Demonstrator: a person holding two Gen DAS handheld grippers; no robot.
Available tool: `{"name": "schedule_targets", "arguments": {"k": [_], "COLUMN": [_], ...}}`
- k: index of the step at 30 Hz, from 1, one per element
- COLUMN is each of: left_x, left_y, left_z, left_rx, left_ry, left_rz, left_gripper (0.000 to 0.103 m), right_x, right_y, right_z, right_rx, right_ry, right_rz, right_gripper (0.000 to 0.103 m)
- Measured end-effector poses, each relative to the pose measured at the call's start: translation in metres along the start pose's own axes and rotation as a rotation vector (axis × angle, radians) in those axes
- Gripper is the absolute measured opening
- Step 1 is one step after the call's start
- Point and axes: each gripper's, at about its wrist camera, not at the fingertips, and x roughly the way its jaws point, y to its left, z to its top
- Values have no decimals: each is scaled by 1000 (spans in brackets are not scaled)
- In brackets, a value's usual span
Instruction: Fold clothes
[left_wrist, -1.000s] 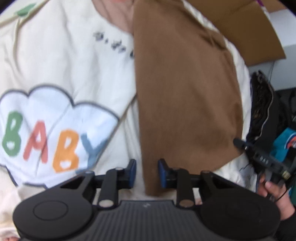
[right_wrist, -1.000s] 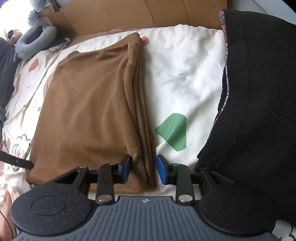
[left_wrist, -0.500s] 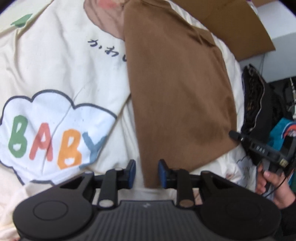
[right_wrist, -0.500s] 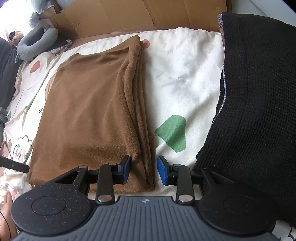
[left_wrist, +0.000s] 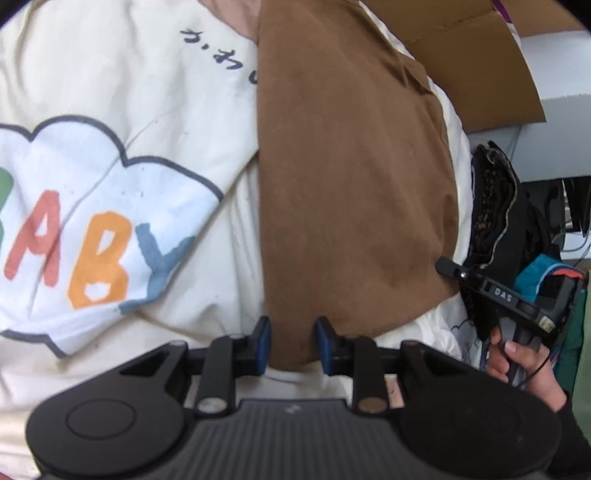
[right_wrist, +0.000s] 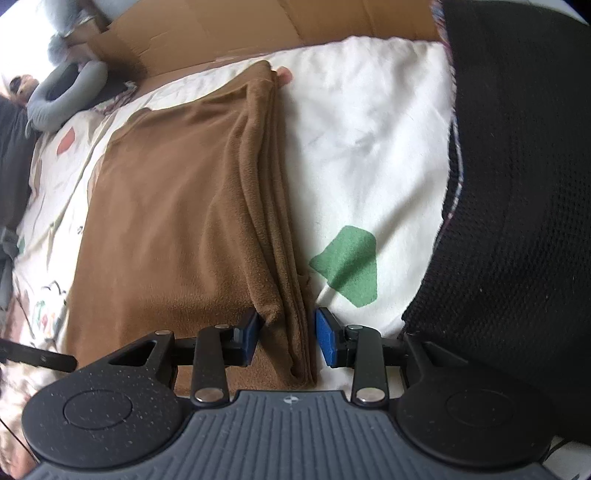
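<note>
Both jaws straddle brown cloth (right_wrist: 184, 229) corners, unclamped.

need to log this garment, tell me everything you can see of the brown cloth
The brown cloth looks like soft plush fleece, plain brown, folded into a long rectangle with several layers stacked along one edge. It lies flat on the cream printed bedding, its near corners between the pads of the closing left gripper and the right gripper.

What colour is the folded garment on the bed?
Brown; the folded garment shows best in the right wrist view.
</note>
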Motion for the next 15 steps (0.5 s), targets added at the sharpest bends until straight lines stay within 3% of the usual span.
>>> {"name": "schedule_targets", "arguments": {"k": [3,4,8,15], "left_x": [-4,-6,-20,-40], "left_y": [3,3,-4,-4], "left_z": [1,2,7,10], "left_rx": [-21,-27,-9,-20], "left_ry": [3,4,5,3], "left_rz": [-15,-22,-37,-39], "left_gripper": [11,10,7,6], "right_x": [0,-1,-6,-23], "right_y": [1,3,14,26], "right_z": [0,0,1,4], "right_rx": [2,-6,-48,-48], "right_ry": [10,13,19,4], "right_rz": [-1,-3,-26,-35], "right_gripper": [38,29,18,14]}}
